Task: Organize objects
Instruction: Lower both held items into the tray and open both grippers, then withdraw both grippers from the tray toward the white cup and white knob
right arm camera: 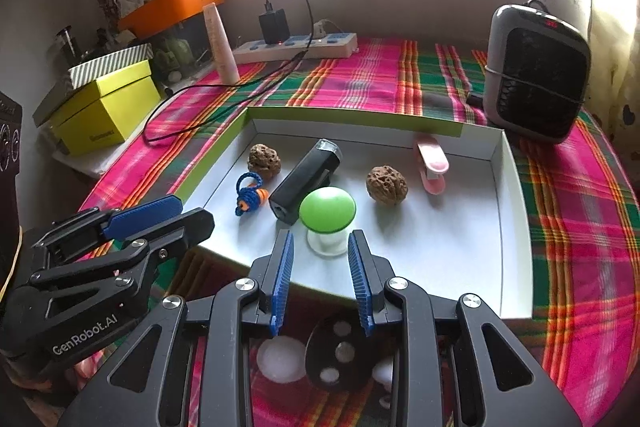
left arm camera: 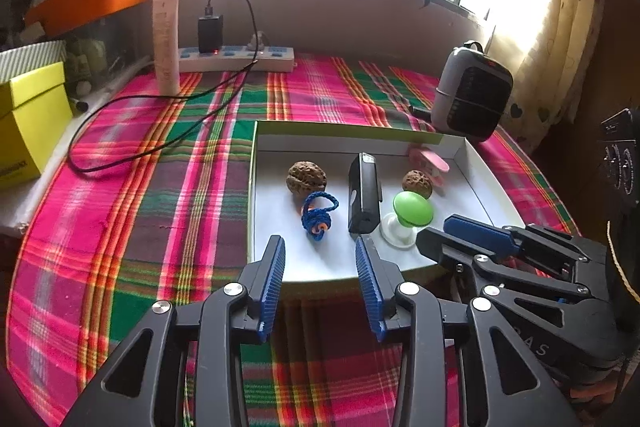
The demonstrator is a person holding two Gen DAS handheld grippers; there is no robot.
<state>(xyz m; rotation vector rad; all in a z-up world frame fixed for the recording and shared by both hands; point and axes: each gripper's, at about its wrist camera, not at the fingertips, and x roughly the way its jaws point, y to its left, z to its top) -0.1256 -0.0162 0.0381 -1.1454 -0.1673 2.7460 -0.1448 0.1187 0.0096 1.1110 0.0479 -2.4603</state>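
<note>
A shallow white tray (left arm camera: 352, 129) (right arm camera: 352, 119) with a green rim lies on the plaid cloth. In it are two walnuts (left arm camera: 306, 177) (right arm camera: 387, 185), a blue cord with orange earplugs (left arm camera: 318, 215) (right arm camera: 248, 193), a black block-shaped device (left arm camera: 363, 195) (right arm camera: 306, 179), a green-capped mushroom piece (left arm camera: 412, 209) (right arm camera: 327, 209) on a white base, and a pink clip (left arm camera: 430, 161) (right arm camera: 432, 161). My left gripper (left arm camera: 320, 247) (right arm camera: 188, 211) hovers open over the tray's near edge, below the cord. My right gripper (right arm camera: 320, 235) (left arm camera: 444, 227) stands open just short of the mushroom's base, pads not touching it.
A grey heater (left arm camera: 472, 95) (right arm camera: 536, 75) stands behind the tray's right corner. At the back are a power strip (left arm camera: 236, 59) with a charger and a trailing black cable (left arm camera: 132, 155), and a pale tube (left arm camera: 166, 43). A yellow box (left arm camera: 28, 119) sits left. A black spotted object (right arm camera: 336, 355) lies under my right gripper.
</note>
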